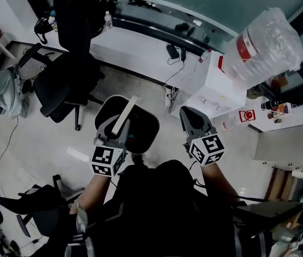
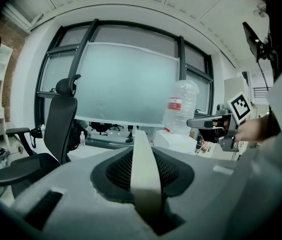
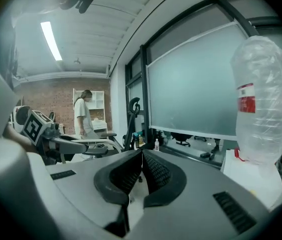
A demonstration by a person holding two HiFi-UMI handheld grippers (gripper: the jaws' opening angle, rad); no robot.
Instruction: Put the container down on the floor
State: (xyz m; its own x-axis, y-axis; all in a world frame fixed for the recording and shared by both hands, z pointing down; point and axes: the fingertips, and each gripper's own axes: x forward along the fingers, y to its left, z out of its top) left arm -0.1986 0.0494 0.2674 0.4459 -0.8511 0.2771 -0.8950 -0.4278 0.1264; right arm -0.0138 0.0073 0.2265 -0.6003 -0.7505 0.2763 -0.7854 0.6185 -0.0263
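Seen from above, the left hand-held gripper (image 1: 118, 131) grips the white handle (image 1: 130, 108) of a black container (image 1: 147, 127) above the floor (image 1: 44, 138). The right hand-held gripper (image 1: 189, 112) hovers just beside it.

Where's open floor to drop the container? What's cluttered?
Best: bare floor just ahead of the container, bordered by the office chair on the left and the power strip on the right. Crowded: right side, with the white box and water jug; cables lower left.
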